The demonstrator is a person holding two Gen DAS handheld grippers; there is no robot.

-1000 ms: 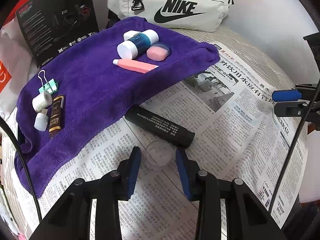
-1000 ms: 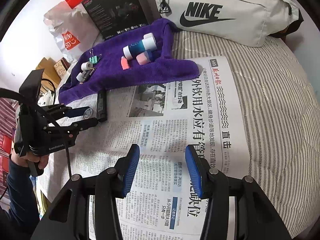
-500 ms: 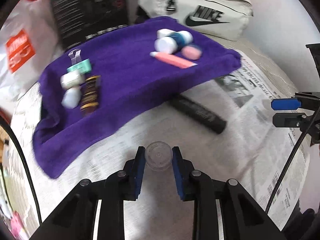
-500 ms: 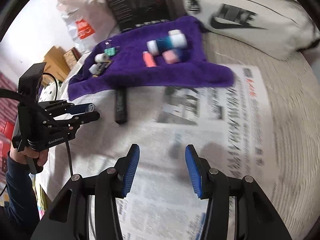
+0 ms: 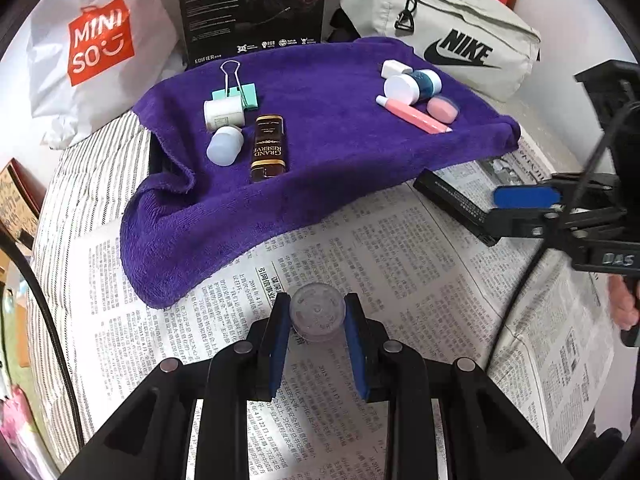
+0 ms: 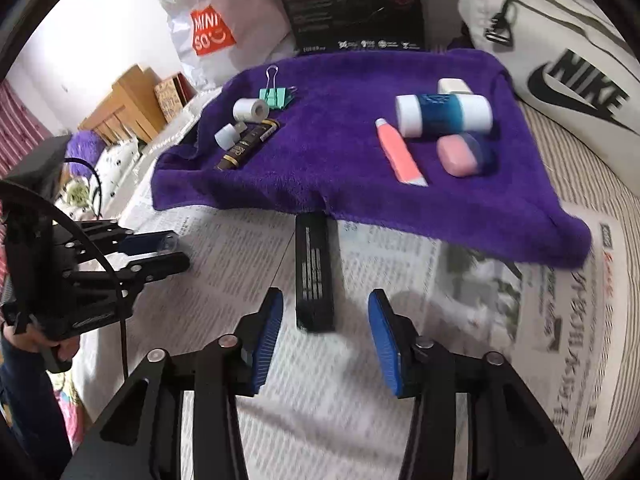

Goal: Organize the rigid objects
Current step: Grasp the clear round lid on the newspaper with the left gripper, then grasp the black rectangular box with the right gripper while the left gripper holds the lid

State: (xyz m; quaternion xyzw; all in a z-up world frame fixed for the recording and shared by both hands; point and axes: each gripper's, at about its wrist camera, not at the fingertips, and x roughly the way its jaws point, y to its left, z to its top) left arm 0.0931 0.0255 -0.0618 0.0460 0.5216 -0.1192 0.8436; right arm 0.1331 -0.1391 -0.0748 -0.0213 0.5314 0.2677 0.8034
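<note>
A newspaper point(image 5: 420, 264) is spread over the striped bedding, and a purple towel point(image 5: 328, 152) is draped across its far part. Behind the towel, a Nike bag point(image 5: 452, 32), a black box point(image 5: 256, 4) and a Miniso bag point(image 5: 96, 40) are lined up. On the towel's left a brown tube point(image 5: 269, 148), a white roll point(image 5: 223, 113), a pale cap point(image 5: 225, 145) and a green binder clip point(image 5: 236, 94) are grouped; on its right a blue-and-white bottle point(image 5: 414, 85), a pink tube point(image 5: 414, 114) and a pink soap case point(image 5: 442, 109) are gathered. A long black case point(image 6: 314, 272) is seen on the paper, just ahead of the right gripper point(image 6: 325, 320), whose blue pads are held wide apart around nothing. A small clear round jar point(image 5: 317, 312) is clamped between the pads of the left gripper point(image 5: 317, 320), above the newspaper and near the towel's front edge.
</note>
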